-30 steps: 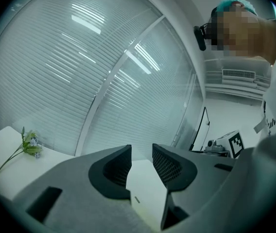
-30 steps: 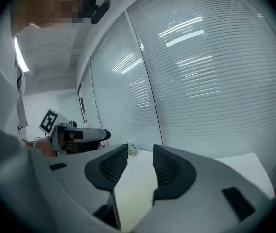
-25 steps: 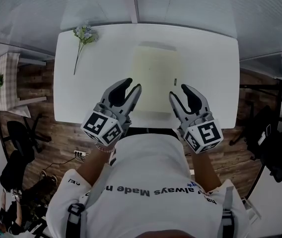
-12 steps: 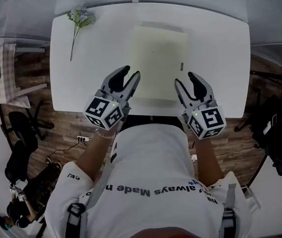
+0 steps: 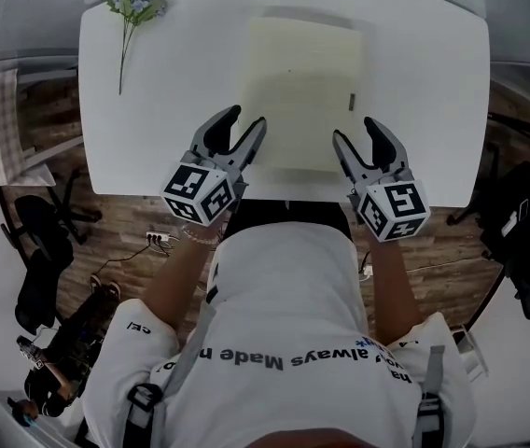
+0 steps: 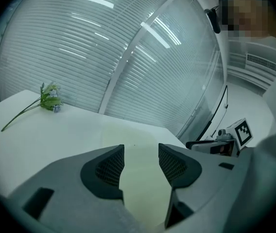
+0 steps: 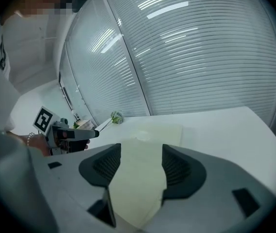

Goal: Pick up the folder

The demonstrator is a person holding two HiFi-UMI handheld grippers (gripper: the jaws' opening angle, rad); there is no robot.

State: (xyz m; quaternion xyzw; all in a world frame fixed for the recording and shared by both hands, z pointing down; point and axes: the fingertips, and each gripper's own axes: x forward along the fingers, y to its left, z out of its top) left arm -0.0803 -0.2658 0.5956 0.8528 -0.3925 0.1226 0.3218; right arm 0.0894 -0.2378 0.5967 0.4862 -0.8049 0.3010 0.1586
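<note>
1. Pale yellow folder (image 5: 304, 91) lies flat in the middle of the white desk (image 5: 172, 110). There is a small dark tab (image 5: 351, 102) at its right edge.
2. Left tongs (image 5: 244, 124): spread, have just been opening, nothing pinched. The folder's near-left corner shows through the gap.
3. Right tongs (image 5: 358, 133): spread, also just been opening, nothing pinched. They sit above the folder's near-right corner.
4. Flower sprig (image 5: 130, 12) lies at the desk's far-left corner, well apart from the folder.
5. On the floor left of the desk: office chair (image 5: 36, 259), power strip (image 5: 158, 239).
</note>
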